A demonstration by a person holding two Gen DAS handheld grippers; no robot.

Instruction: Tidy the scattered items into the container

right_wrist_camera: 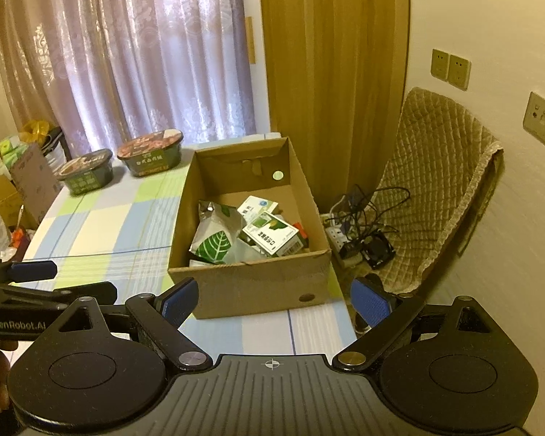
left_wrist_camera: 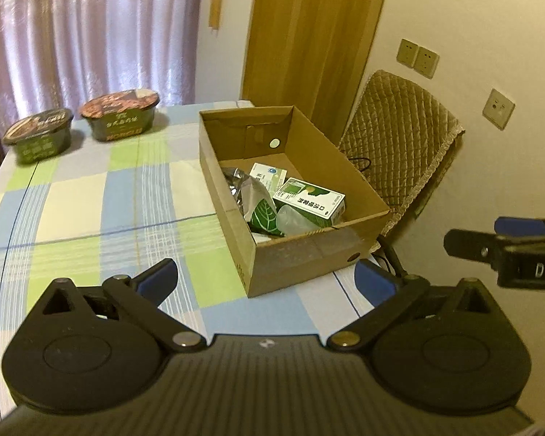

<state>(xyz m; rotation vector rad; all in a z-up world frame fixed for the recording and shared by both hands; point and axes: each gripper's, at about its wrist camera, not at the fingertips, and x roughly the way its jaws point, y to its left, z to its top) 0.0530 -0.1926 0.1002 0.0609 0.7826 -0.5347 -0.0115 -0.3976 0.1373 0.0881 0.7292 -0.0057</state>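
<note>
An open cardboard box (left_wrist_camera: 301, 258) (right_wrist_camera: 254, 290) stands on the checked tablecloth near the table's right edge. Inside lie a leaf-printed pouch (left_wrist_camera: 263, 214) (right_wrist_camera: 214, 241), a green-and-white carton (left_wrist_camera: 309, 200) (right_wrist_camera: 272, 236) and a smaller white carton (left_wrist_camera: 269, 174) (right_wrist_camera: 256, 206). Two green instant-noodle bowls (left_wrist_camera: 40, 138) (left_wrist_camera: 121, 116) (right_wrist_camera: 87, 172) (right_wrist_camera: 150, 158) sit at the table's far left by the curtain. My left gripper (left_wrist_camera: 265, 281) hovers open and empty just before the box's near wall. My right gripper (right_wrist_camera: 275, 303) is open and empty too, in front of the box.
A chair with a quilted cover (left_wrist_camera: 399, 138) (right_wrist_camera: 436, 189) stands right of the table, with a power strip and tangled cables (right_wrist_camera: 356, 232) on the floor below. Boxes and bags (right_wrist_camera: 11, 181) crowd the floor at the left. The curtain hangs behind the table.
</note>
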